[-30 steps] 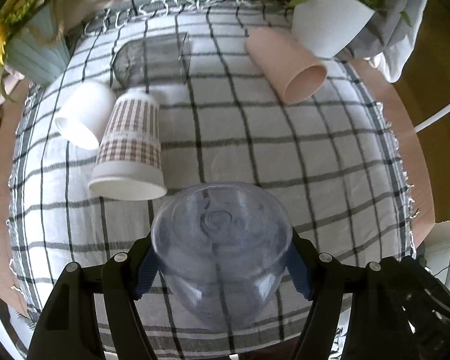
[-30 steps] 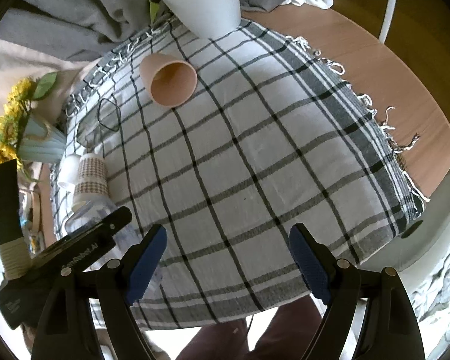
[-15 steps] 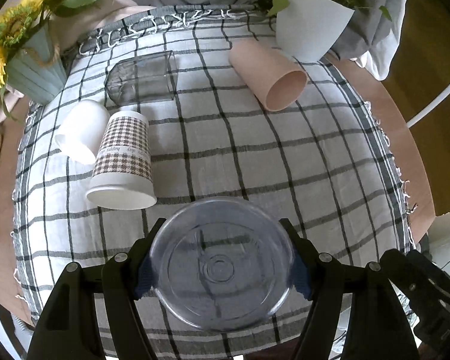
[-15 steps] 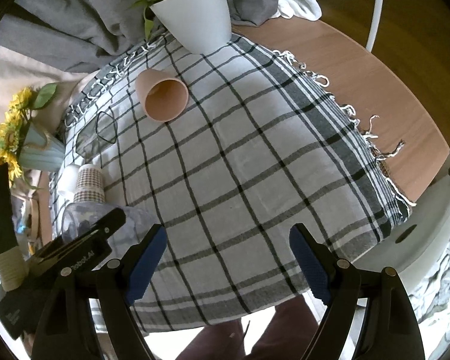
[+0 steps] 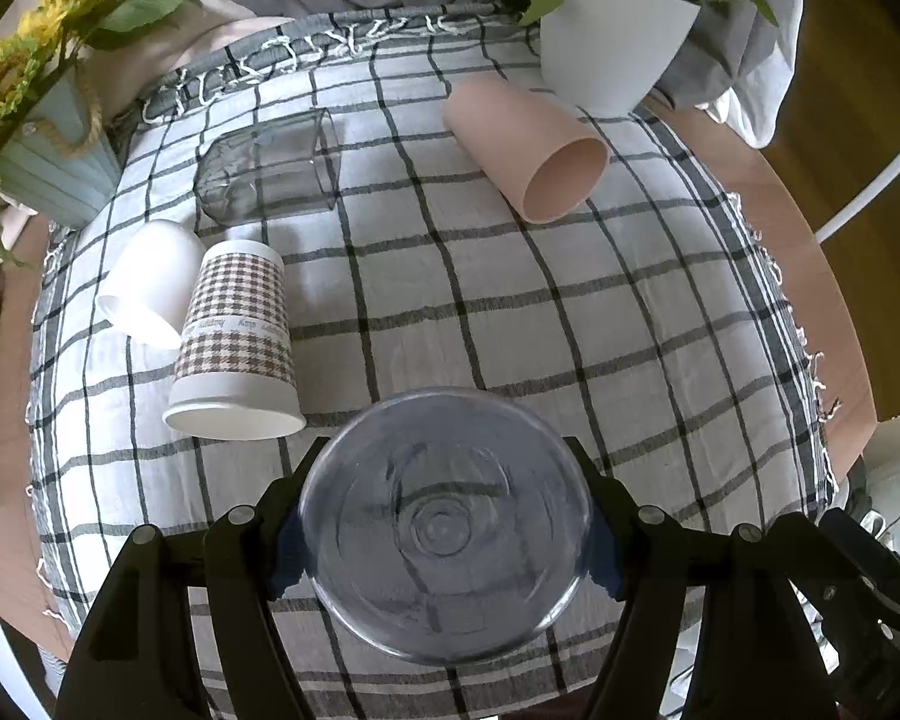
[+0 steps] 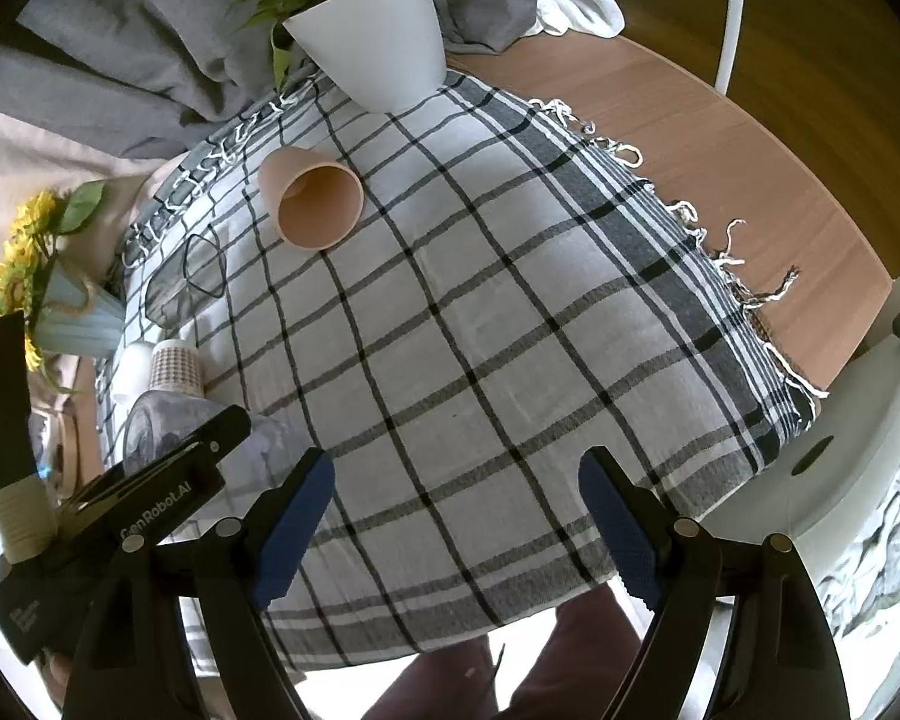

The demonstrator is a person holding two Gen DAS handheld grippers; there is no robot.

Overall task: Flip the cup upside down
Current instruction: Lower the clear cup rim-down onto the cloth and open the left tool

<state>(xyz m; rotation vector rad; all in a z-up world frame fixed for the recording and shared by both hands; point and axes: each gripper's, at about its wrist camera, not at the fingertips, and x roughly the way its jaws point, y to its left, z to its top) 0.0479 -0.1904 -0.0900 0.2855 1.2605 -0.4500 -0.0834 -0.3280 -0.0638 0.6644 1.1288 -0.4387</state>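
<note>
Left gripper [image 5: 444, 531] clamped on clear cup [image 5: 444, 525], base up — lower straight onto the bench [image 5: 570, 330], release gently; right gripper [image 6: 456, 516] wide open, empty.

Clear cup [image 5: 444, 525], base up, between left tongs [image 5: 445, 531].

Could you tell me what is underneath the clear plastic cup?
Through the clear plastic cup, held in the left gripper, only checked tablecloth shows; its rim is hidden.

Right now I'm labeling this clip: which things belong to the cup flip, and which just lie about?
In the job: clear cup, left gripper.

Lying about: pink cup, houndstooth cup, white cup, square glass, plant pot, sunflower vase.
</note>
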